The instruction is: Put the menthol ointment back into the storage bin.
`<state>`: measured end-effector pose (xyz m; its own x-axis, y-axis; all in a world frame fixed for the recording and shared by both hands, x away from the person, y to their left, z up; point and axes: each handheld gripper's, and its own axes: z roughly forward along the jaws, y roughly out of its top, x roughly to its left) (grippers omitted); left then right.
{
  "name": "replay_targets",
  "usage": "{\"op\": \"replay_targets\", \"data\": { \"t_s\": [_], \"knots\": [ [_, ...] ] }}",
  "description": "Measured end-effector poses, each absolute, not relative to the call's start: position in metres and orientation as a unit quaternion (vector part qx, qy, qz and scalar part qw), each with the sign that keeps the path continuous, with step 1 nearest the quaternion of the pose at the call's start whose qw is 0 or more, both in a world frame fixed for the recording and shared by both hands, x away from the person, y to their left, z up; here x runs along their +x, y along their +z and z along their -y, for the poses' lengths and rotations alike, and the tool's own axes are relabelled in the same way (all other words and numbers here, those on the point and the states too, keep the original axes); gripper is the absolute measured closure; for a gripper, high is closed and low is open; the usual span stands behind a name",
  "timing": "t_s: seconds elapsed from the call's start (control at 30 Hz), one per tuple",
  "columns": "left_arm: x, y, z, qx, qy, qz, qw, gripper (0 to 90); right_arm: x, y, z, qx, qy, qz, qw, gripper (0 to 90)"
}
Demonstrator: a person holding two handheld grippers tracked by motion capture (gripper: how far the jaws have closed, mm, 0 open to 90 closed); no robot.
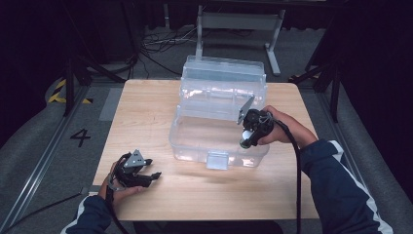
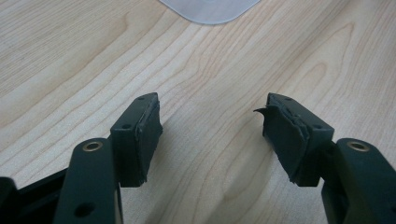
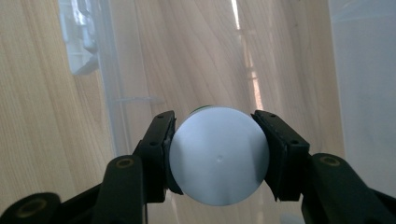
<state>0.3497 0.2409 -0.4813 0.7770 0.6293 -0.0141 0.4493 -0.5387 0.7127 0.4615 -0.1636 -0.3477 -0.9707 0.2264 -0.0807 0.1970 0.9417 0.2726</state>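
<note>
White round container (image 3: 218,156) pinched between right gripper (image 3: 218,158) pads, one pad on each side; smooth pale circular face toward camera, hint of green at upper edge. High view: right gripper (image 1: 249,132) points down over right part of clear plastic box (image 1: 195,141), container at its tip just above box interior. Box lid (image 1: 223,78) stands open behind; latch tab on front wall. Left gripper (image 2: 212,135) rests low on wooden table (image 2: 70,60), jaws spread, nothing between; box corner ahead, well apart.
</note>
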Motion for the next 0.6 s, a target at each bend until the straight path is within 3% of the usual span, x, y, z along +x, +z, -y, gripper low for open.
{"op": "replay_targets", "data": {
  "t_s": [0.6],
  "knots": [
    [0.35, -0.481, -0.241, 0.868, 0.123, -0.31, 0.367, 37.2, 0.474, -0.381, 0.17, 0.118, 0.107, -0.986, 0.037, 50.9]
  ]
}}
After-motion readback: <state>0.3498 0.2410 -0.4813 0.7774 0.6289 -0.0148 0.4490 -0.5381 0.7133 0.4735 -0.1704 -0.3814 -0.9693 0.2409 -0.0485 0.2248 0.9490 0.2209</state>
